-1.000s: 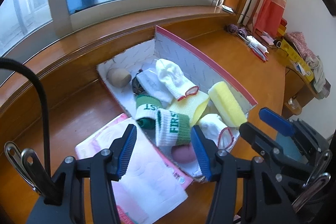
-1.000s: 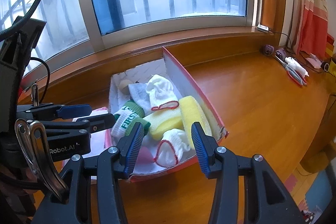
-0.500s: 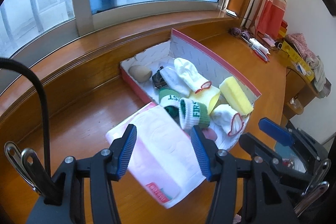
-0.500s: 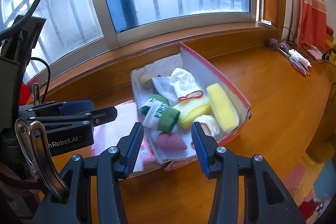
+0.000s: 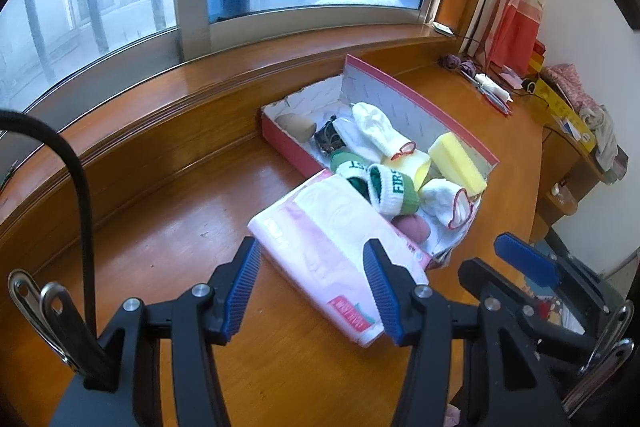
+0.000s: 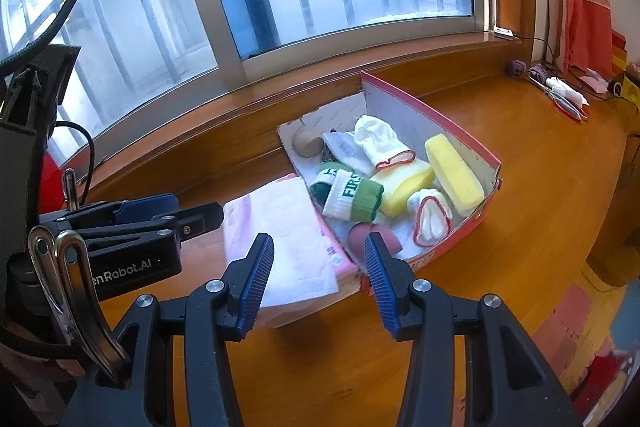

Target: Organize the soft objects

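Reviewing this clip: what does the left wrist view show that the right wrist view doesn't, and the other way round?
Only the left wrist view shows the box's red outer side wall, a shelf with clothes at far right, and the printed pink end of the tissue pack.

Only the right wrist view shows the left gripper from the side and colored floor mats.

Both show the open box, yellow sponge, green-and-white sock, white socks and both grippers open.

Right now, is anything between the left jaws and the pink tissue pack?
Nothing visible: the left gripper is open and the pink tissue pack lies on the wooden surface directly ahead, beside the box.
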Available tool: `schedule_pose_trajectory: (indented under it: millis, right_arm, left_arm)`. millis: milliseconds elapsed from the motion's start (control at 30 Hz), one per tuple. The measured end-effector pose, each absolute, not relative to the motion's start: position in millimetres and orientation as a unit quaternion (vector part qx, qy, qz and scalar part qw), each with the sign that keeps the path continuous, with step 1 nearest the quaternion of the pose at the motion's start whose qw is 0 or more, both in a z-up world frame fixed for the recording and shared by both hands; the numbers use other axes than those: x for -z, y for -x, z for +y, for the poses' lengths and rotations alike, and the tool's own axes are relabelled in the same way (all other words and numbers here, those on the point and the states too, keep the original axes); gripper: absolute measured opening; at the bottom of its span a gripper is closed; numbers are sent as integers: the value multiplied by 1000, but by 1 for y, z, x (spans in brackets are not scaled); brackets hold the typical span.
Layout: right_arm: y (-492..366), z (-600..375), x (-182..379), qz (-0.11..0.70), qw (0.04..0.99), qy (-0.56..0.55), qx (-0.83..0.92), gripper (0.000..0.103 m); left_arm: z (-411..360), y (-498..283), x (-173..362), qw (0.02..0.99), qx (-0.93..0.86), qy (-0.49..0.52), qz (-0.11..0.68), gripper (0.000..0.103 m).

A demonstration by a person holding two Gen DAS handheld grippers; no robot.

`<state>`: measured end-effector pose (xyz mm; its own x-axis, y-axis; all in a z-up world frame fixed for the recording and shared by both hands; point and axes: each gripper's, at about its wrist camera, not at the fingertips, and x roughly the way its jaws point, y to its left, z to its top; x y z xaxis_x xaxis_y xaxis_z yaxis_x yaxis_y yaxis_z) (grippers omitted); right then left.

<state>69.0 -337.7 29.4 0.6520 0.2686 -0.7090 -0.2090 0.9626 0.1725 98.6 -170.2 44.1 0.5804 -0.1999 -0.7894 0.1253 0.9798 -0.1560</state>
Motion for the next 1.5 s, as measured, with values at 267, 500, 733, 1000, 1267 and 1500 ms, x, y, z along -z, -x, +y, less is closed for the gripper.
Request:
schedule_pose_trajectory:
  millis: [267, 500, 733, 1000, 1267, 1500]
  right_arm:
    - [-55, -324, -28, 398, 908, -42, -122, 48]
    - [-44, -312, -27, 399, 909, -45, -116, 48]
    - [-37, -304, -27, 397, 910, -43, -111, 48]
    - [-33, -306, -28, 396, 912, -43, -103, 48]
    - [-33, -306, -29, 397, 911, -44, -103, 48]
    - [-33, -307, -29, 397, 911, -44, -104, 48]
  left_arm:
    - [-154, -84, -40, 887, 95, 44, 450, 57]
    - [-139, -74, -37, 886, 95, 45, 452, 57]
    - [-131, -70, -36, 886, 97, 44, 451, 57]
    - [-131, -69, -36, 886, 104, 44, 450, 57]
    - [-131, -68, -36, 886, 104, 44, 450, 57]
    - [-131, -68, -36, 886, 103, 44, 450, 57]
